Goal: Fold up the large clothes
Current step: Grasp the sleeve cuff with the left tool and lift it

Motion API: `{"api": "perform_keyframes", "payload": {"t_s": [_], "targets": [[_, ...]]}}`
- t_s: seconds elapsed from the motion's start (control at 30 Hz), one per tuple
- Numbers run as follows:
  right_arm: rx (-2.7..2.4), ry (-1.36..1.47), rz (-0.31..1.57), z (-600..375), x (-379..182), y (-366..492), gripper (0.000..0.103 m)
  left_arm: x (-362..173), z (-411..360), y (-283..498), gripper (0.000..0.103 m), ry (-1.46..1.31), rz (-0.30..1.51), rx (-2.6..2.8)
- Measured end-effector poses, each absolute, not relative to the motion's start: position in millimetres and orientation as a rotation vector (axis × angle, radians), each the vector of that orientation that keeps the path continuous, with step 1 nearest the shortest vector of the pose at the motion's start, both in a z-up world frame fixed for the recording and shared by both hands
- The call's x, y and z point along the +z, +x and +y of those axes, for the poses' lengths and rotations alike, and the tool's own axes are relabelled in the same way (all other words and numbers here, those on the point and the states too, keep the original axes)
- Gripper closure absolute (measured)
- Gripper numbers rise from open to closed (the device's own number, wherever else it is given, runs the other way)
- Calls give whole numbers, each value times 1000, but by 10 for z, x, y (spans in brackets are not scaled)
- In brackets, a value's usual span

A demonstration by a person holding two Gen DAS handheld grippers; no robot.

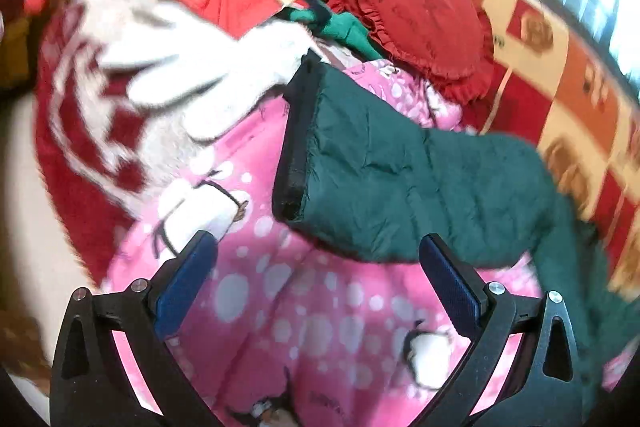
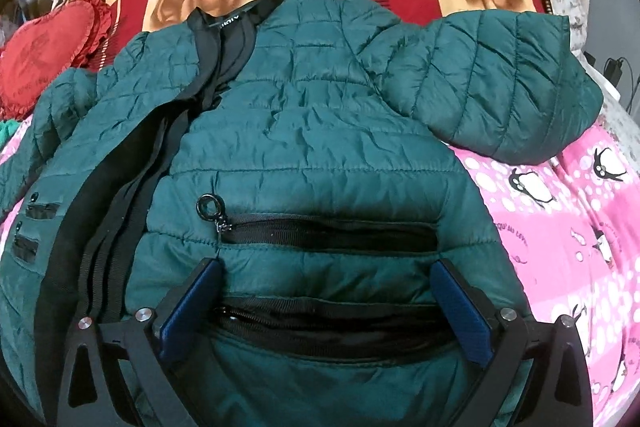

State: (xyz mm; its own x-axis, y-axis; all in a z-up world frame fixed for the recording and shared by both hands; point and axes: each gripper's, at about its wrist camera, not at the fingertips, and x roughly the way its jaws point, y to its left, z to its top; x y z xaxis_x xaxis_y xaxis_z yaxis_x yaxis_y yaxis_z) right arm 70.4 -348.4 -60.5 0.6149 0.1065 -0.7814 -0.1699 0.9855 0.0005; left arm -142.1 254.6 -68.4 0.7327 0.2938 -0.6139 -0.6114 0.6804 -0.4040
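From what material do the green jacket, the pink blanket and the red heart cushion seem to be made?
Green jacket: probably thin padded nylon or polyester, slightly glossy; stitched quilt lines and fine crinkles show.
Pink blanket: likely soft fleece, matte; the printed penguins and dots have fuzzy edges.
Red heart cushion: woven cloth with a ruffled edge, perhaps satin; the fibre cannot be told.

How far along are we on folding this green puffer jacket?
Done: the green puffer jacket is laid front-up on the pink penguin blanket, one sleeve already crossing toward the chest. In hand: nothing; the left hand-held gripper and right hand-held gripper are both open. Left: the other sleeve and body folds.
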Motion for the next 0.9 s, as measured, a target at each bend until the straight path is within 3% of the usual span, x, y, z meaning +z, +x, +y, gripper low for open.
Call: {"api": "perform_keyframes", "payload": {"t_s": [0.2, 0.27, 0.3, 0.33, 0.87, 0.9], "targets": [[151, -93, 886, -3453, -615, 708, 0, -656, 2707, -1164, 1, -680, 506, 448], [150, -94, 883, -3448, -616, 703, 0, -631, 2747, -1127, 15, -735, 472, 381], [149, -93, 881, -3446, -618, 706, 0, -633, 2765, -1082, 35, -762, 479, 344], [149, -93, 881, -3446, -618, 706, 0, -635, 2770, -1060, 45, -785, 485, 316], [149, -90, 880, -3447, -625, 702, 0, -663, 2841, -873, 45, -724, 529, 372], [149, -91, 882, -3450, -625, 701, 0, -650, 2832, -870, 60, -728, 532, 374]]}}
